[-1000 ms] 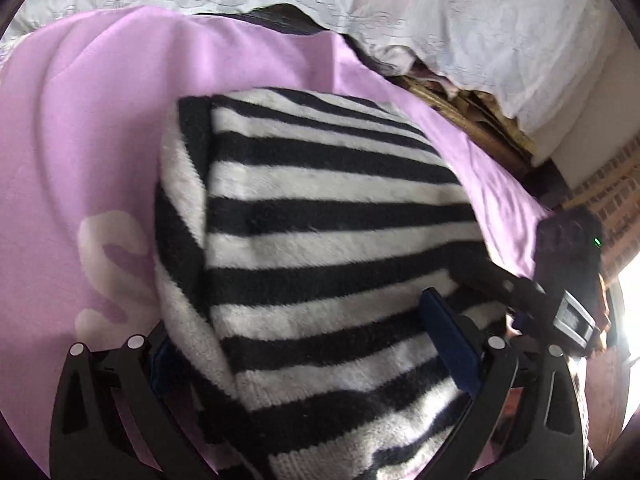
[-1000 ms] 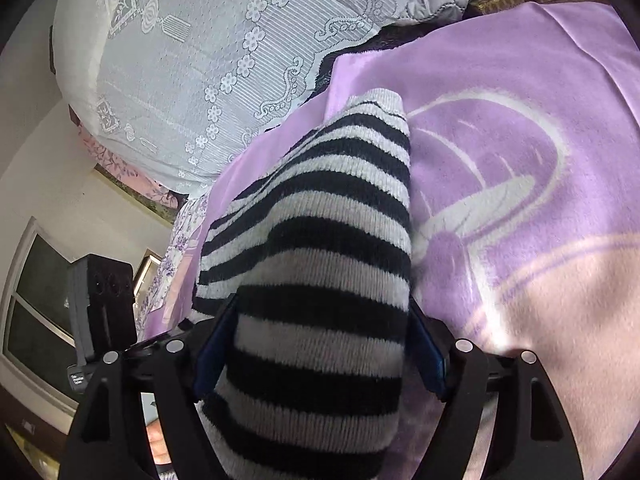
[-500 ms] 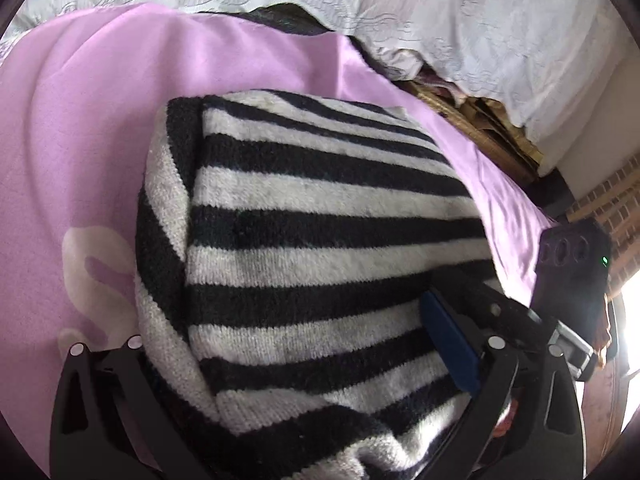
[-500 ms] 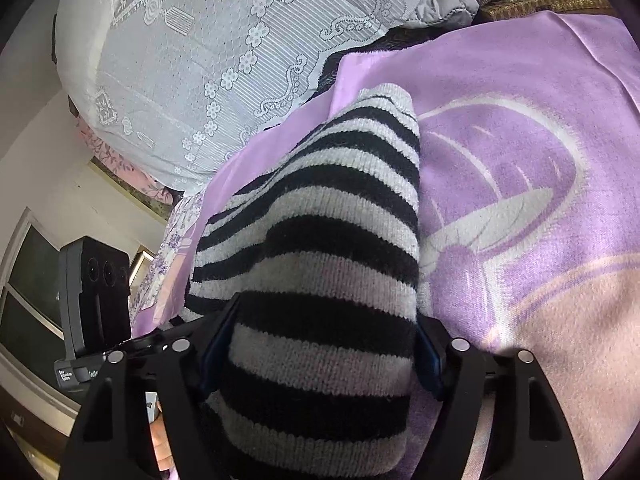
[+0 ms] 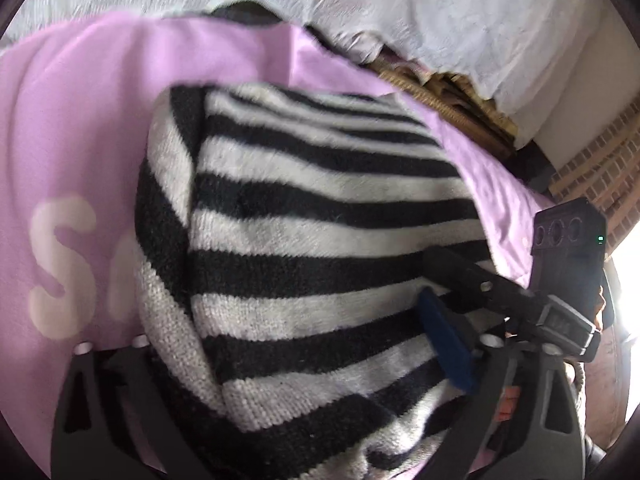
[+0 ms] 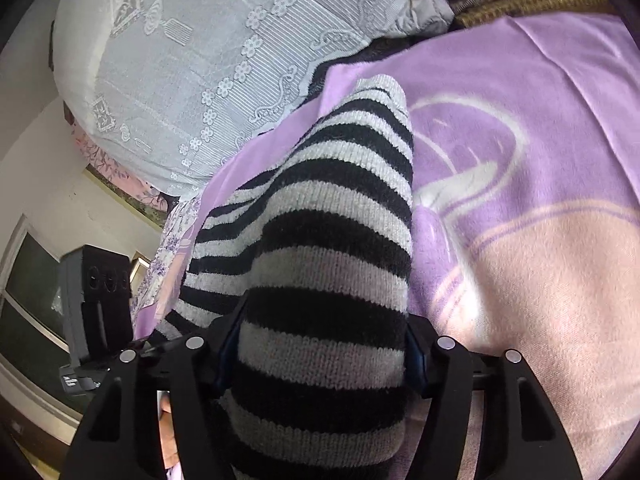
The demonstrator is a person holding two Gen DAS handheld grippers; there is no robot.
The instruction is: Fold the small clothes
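A black-and-white striped knit garment (image 5: 312, 232) lies in a thick folded bundle on a purple blanket (image 5: 80, 128). My left gripper (image 5: 296, 364) has its jaws on either side of the bundle's near end, with knit packed between them; its left pad is hidden under the fabric. In the right wrist view the same garment (image 6: 328, 248) runs away from me as a narrow striped ridge. My right gripper (image 6: 320, 356) is shut on its near end, blue pads pressed against both sides. The right gripper's body also shows at the left wrist view's right edge (image 5: 568, 264).
The purple blanket (image 6: 520, 160) with pale pink and white print covers the surface. White lace-covered bedding (image 6: 200, 60) is piled along the far side. A woven basket (image 5: 440, 92) and a brick wall (image 5: 600, 168) lie at the right. The left gripper's body (image 6: 100, 304) is at the left.
The striped bundle has shifted slightly in both views as the grippers moved with it; more of the blanket's white lettering shows at the left. Both grips stay as they were.
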